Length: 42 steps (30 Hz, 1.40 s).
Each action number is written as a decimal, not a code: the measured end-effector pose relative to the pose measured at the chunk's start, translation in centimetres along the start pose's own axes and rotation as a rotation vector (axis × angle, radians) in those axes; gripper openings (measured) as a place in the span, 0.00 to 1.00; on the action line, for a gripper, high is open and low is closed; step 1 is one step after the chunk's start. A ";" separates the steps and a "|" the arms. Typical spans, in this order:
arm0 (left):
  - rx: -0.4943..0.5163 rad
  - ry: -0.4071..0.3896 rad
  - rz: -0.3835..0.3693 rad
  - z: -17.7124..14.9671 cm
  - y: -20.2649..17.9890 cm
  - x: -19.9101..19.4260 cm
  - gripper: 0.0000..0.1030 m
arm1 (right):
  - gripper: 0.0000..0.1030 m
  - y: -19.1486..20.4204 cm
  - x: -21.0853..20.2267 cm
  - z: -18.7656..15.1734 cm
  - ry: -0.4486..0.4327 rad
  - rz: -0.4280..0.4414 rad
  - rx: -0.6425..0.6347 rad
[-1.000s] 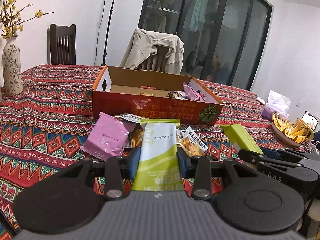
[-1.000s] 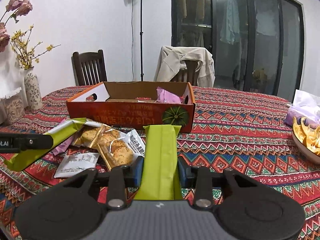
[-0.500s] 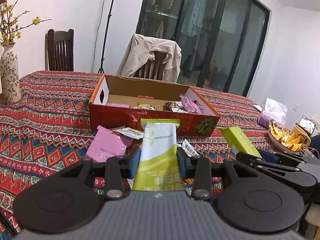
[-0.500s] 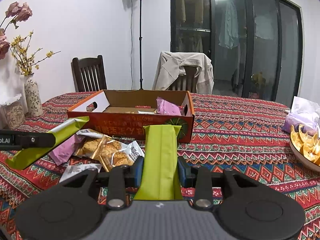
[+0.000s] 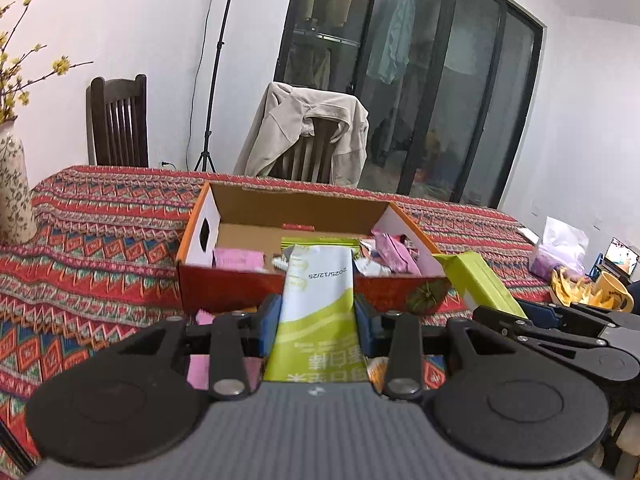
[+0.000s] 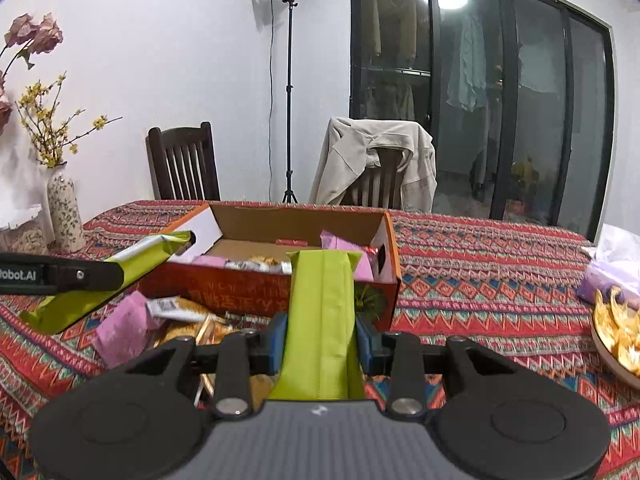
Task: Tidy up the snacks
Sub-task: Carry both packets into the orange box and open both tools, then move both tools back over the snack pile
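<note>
Left gripper (image 5: pixel 316 316) clamps a white-green packet (image 5: pixel 318 312), right gripper (image 6: pixel 321 338) clamps a green packet (image 6: pixel 322 320); box (image 6: pixel 276 288) just beyond both fingertips.

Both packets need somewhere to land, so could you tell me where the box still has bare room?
Cardboard box: bare floor at the back, between the left wall and the pink packets at right. The front is crowded with wrappers. Outside, the cloth between box and peel plate lies bare.
</note>
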State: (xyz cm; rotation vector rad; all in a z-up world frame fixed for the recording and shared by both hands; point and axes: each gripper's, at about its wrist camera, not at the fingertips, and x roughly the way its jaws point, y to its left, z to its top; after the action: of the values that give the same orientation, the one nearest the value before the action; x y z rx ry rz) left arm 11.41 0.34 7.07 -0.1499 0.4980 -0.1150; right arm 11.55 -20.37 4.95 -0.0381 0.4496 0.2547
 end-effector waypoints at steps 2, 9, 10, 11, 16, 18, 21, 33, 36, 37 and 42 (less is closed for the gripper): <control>0.005 -0.003 0.006 0.9 0.2 0.9 0.38 | 0.33 0.0 0.8 0.8 -0.004 0.004 -0.006; 0.004 -0.007 0.037 4.0 1.1 4.9 0.38 | 0.33 0.2 4.9 4.1 -0.015 0.021 -0.014; 0.002 -0.008 0.042 4.4 1.3 5.5 0.38 | 0.33 0.1 5.6 4.5 -0.015 0.025 -0.012; -0.002 -0.007 0.051 4.9 1.5 6.3 0.38 | 0.33 0.1 6.5 5.0 -0.015 0.029 -0.009; -0.032 0.003 0.089 6.9 2.5 10.0 0.38 | 0.33 0.0 10.4 7.0 0.000 0.046 0.007; -0.048 0.007 0.102 7.4 2.9 11.5 0.38 | 0.33 -0.1 12.2 7.6 0.017 0.046 0.012; -0.060 0.021 0.128 8.0 3.6 13.6 0.38 | 0.34 -0.2 14.7 8.2 0.030 0.038 0.012; -0.079 0.035 0.158 7.2 4.7 16.6 0.84 | 0.46 -0.8 20.8 7.5 0.122 0.046 0.042; -0.080 -0.024 0.171 7.4 4.6 15.2 1.00 | 0.93 -1.3 20.2 7.3 0.101 0.060 0.063; -0.085 -0.038 0.169 7.5 4.7 14.7 1.00 | 1.00 -1.5 19.8 7.3 0.093 0.064 0.067; -0.101 -0.063 0.151 8.0 5.1 12.1 1.00 | 1.00 -1.9 17.7 7.4 0.074 0.064 0.072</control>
State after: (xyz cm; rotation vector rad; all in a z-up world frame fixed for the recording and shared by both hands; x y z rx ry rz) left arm 26.23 4.47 7.46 -0.2130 0.4512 0.0627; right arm 30.53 -17.33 3.87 0.0370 0.5343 0.3004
